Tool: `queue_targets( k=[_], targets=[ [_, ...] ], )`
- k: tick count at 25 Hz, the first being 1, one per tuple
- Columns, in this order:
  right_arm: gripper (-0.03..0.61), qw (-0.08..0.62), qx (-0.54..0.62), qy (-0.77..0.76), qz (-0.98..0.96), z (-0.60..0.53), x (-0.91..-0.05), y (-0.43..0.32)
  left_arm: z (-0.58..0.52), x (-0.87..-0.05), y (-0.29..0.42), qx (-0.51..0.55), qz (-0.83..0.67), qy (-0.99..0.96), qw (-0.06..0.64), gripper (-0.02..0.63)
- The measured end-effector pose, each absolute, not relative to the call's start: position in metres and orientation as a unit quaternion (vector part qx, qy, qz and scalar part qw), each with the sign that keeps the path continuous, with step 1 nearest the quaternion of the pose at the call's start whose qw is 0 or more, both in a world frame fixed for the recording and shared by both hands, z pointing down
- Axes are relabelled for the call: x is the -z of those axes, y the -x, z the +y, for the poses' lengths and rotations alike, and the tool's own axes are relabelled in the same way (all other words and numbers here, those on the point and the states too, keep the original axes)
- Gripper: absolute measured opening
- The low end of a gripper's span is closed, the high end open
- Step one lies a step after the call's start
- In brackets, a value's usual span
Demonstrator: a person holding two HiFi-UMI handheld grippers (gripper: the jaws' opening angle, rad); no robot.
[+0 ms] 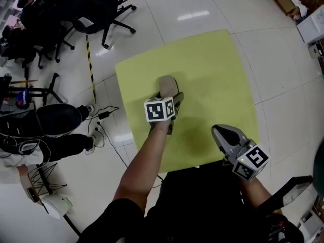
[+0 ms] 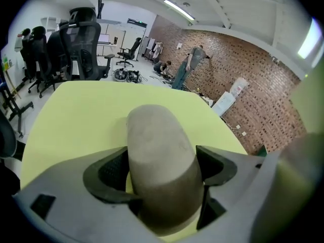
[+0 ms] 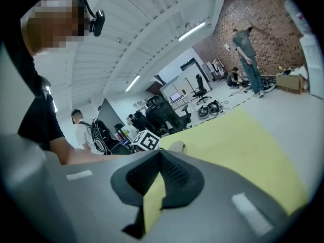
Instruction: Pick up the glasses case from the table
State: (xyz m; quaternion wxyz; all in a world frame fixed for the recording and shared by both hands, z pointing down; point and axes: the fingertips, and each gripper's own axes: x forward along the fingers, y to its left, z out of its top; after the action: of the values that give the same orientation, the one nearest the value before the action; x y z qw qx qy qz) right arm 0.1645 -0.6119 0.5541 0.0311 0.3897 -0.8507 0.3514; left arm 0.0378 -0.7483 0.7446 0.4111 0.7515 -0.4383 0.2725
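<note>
A grey-beige oval glasses case [image 1: 167, 85] [image 2: 159, 151] lies near the middle of the yellow-green table [image 1: 212, 70]. My left gripper [image 1: 170, 96] [image 2: 161, 172] points down over its near end. Its jaws stand wide open, one on each side of the case, and the dark pads [image 2: 109, 173] sit close beside it without pressing. My right gripper [image 1: 218, 131] [image 3: 162, 157] hovers at the table's near right edge, well apart from the case. Its pads meet at the tip, with nothing between them. From the right gripper view the case [image 3: 177, 147] peeks out beside the left gripper's marker cube [image 3: 146, 140].
Black office chairs [image 1: 96, 9] stand on the tiled floor beyond the table's far left corner. A seated person [image 1: 50, 125] and a cable [image 1: 109, 135] are on the floor to the left. Two people [image 2: 185, 67] are by the distant brick wall.
</note>
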Motion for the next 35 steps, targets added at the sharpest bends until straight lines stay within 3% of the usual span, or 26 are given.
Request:
queue_targets(
  k=[11,35],
  targets=[
    [0.002,0.031,-0.328,-0.391,-0.859,-0.598,-0.531,-0.125,-0.716,-0.685,-0.022,-0.19,-0.395,-0.809,0.392,0.407],
    [0.002,0.04,-0.238,-0.37,-0.897,-0.577,-0.456,0.016,-0.632,-0.483,0.125,-0.043,-0.38,-0.877,0.291,0.405]
  ],
)
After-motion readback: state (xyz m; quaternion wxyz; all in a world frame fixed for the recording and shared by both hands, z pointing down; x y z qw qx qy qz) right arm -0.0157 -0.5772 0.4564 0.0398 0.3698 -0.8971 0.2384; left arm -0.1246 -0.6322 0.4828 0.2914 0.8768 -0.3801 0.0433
